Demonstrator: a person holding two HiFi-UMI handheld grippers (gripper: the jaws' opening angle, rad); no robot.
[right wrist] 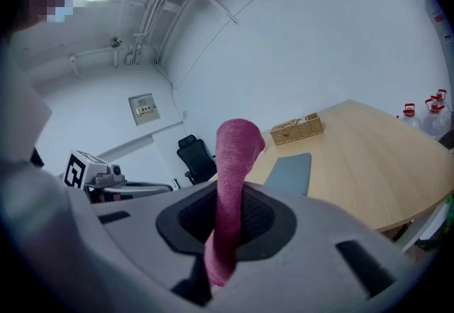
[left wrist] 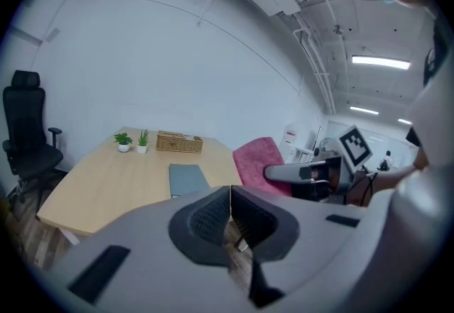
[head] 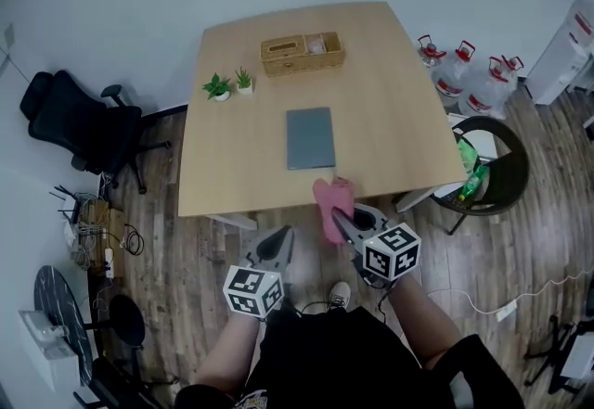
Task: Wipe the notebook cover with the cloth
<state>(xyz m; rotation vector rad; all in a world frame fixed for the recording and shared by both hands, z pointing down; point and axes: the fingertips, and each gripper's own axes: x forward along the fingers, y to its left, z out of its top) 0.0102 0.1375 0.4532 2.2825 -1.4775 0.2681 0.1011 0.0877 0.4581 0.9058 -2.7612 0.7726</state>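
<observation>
My right gripper (right wrist: pixel 227 216) is clamped on the pink cloth (right wrist: pixel 233 162), notebook (right wrist: pixel 291 173) lying ahead of it. The left gripper (left wrist: pixel 230 209) has its jaws together. Only the right gripper view shows the pinch.

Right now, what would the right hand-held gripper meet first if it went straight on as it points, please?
Probably the notebook on the table, touched first by the cloth it holds; depth is unclear.

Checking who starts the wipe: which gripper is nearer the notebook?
Right. The right gripper, shut on the pink cloth, hovers just below the notebook in the head view; the left gripper, shut and empty, is further back and leftward.
</observation>
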